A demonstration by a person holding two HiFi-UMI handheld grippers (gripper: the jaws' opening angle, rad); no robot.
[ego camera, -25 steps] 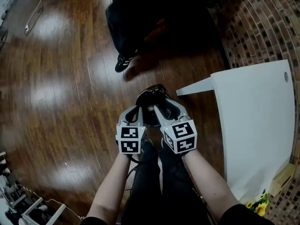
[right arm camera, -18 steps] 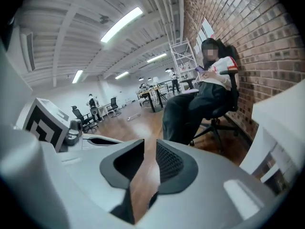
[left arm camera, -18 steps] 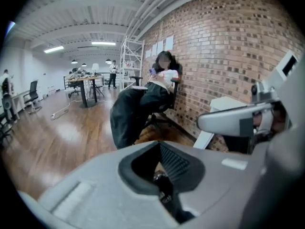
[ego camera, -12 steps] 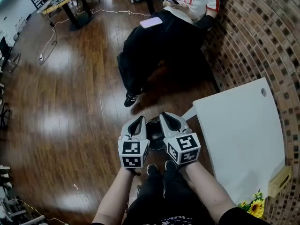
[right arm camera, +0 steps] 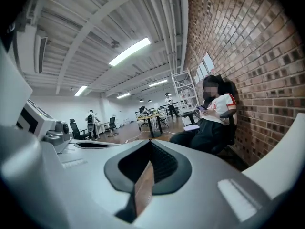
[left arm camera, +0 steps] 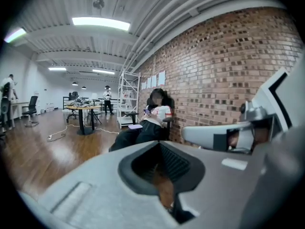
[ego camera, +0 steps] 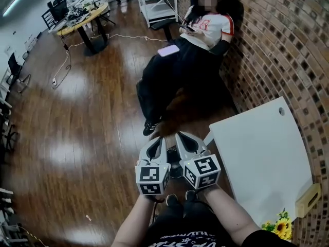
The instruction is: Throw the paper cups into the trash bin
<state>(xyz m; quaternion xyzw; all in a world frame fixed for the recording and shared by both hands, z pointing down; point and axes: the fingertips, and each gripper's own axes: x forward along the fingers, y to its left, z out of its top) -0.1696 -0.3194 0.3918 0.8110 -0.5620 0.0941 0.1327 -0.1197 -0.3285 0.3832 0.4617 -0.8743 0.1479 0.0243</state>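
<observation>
Hovering over glossy floorboards (ego camera: 77,127), left gripper (ego camera: 160,142) shut; right gripper (ego camera: 180,137) just closed; both empty.

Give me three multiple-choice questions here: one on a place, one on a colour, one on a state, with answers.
1. The white table stands: A) at the head view's left B) at its right, beside the brick wall C) at its top edge.
2. The flowers are: A) red B) yellow C) blue.
3. The right gripper has its jaws: A) wide apart B) shut on a cup C) shut, empty.
B: it fills the right side. B: petals show yellow. C: its view shows them together, just closed, nothing between.
</observation>
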